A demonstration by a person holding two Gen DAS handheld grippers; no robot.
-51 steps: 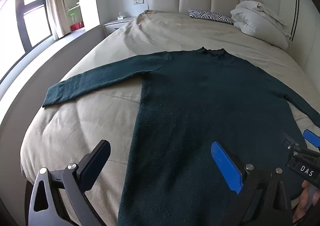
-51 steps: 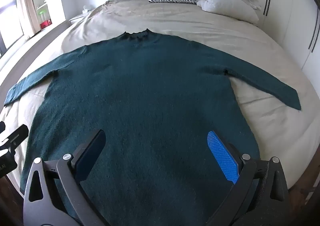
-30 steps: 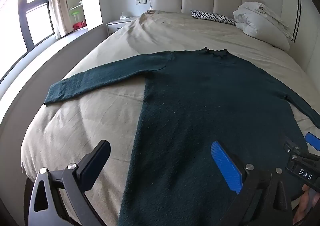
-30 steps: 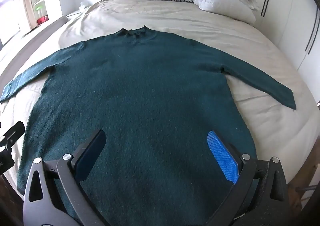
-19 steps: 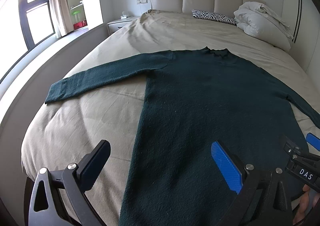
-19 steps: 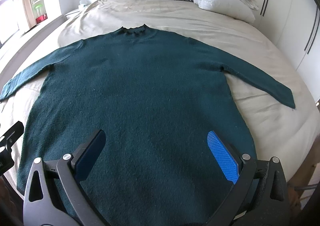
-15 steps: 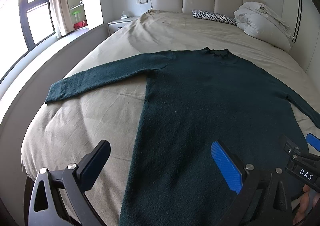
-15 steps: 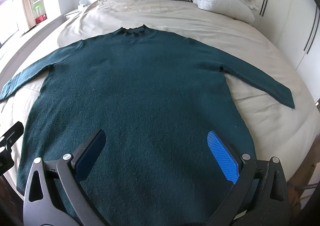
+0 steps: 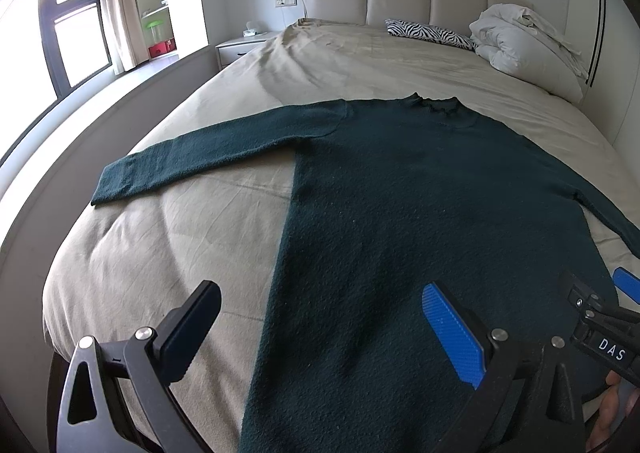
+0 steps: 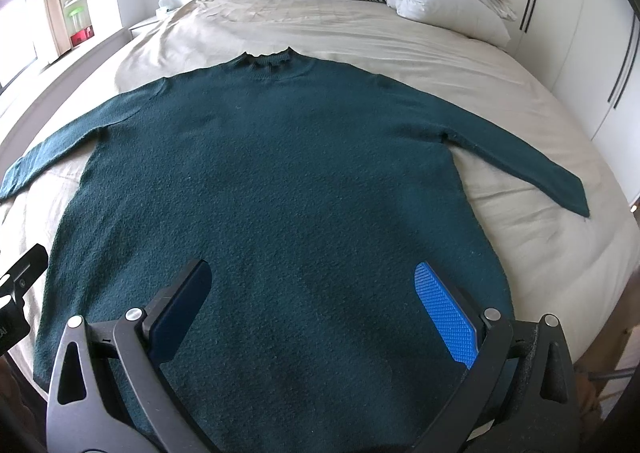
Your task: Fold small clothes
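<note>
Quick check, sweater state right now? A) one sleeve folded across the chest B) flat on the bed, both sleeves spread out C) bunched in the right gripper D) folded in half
B: the green sweater lies flat on the bed, sleeves out to each side, both grippers' jaws open above it.

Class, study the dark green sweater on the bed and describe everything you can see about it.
The sweater is dark teal-green, a fuzzy knit by its look, with a small ribbed, wavy collar. It lies flat and unfolded on the beige bedsheet, collar toward the headboard, both long sleeves spread out to the sides. The hem runs to the near edge of the bed. Both open grippers hang above it; no contact is visible.
</note>
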